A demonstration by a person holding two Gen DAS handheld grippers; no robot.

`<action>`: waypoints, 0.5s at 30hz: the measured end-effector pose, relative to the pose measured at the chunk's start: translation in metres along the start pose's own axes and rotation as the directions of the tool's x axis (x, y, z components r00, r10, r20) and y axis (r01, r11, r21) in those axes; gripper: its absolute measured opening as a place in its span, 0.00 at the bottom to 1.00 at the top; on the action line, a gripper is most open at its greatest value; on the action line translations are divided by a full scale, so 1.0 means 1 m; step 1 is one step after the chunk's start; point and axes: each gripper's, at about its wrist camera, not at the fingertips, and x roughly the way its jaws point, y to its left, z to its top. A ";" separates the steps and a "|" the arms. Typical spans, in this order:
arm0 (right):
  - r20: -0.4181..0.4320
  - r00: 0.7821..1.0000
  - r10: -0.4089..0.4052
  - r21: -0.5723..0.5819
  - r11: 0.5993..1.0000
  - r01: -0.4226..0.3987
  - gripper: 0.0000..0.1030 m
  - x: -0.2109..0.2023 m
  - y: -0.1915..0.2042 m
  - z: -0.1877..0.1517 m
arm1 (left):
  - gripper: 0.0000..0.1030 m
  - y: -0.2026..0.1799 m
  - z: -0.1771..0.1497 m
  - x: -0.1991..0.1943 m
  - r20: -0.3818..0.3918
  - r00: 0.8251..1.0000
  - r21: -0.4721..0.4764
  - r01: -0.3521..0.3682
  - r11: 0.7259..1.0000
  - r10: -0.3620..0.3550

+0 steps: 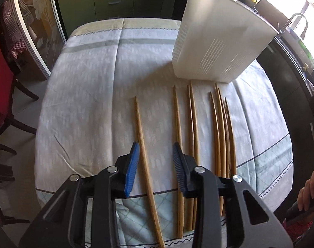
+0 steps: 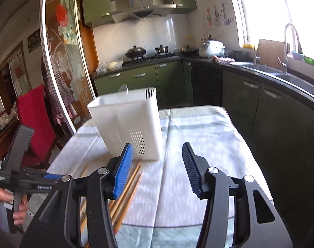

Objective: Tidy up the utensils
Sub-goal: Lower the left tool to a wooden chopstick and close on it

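Observation:
Several wooden chopsticks (image 1: pixel 191 128) lie side by side on the cloth-covered table (image 1: pixel 90 95), pointing toward a white slotted utensil holder (image 1: pixel 217 41) that stands upright at the far right. My left gripper (image 1: pixel 156 161) is open above the near ends, with the leftmost single chopstick (image 1: pixel 143 146) between its blue pads. My right gripper (image 2: pixel 157 169) is open and empty, held higher, right of the chopsticks (image 2: pixel 128 188) and in front of the holder (image 2: pixel 128 124).
A red chair (image 2: pixel 34 122) stands left of the table. Green cabinets (image 2: pixel 140 80), a stove and a dark counter with a sink (image 2: pixel 285 76) run behind and to the right. The left gripper's body (image 2: pixel 18 177) shows at the right wrist view's left edge.

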 end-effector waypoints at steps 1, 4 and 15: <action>-0.036 0.999 0.005 0.007 1.000 -0.005 0.49 0.001 -0.004 -0.005 | 0.28 0.001 0.000 0.005 -0.016 1.000 -0.008 0.000 1.000 0.000; -0.095 0.996 0.005 0.018 1.000 -0.003 0.49 0.000 -0.012 -0.018 | 0.28 0.002 0.005 0.013 -0.037 0.999 -0.022 -0.025 0.999 0.024; -0.113 0.994 0.004 0.008 1.000 -0.003 0.49 -0.013 -0.014 -0.019 | 0.13 0.003 0.013 0.032 -0.082 0.993 -0.032 -0.093 0.995 0.091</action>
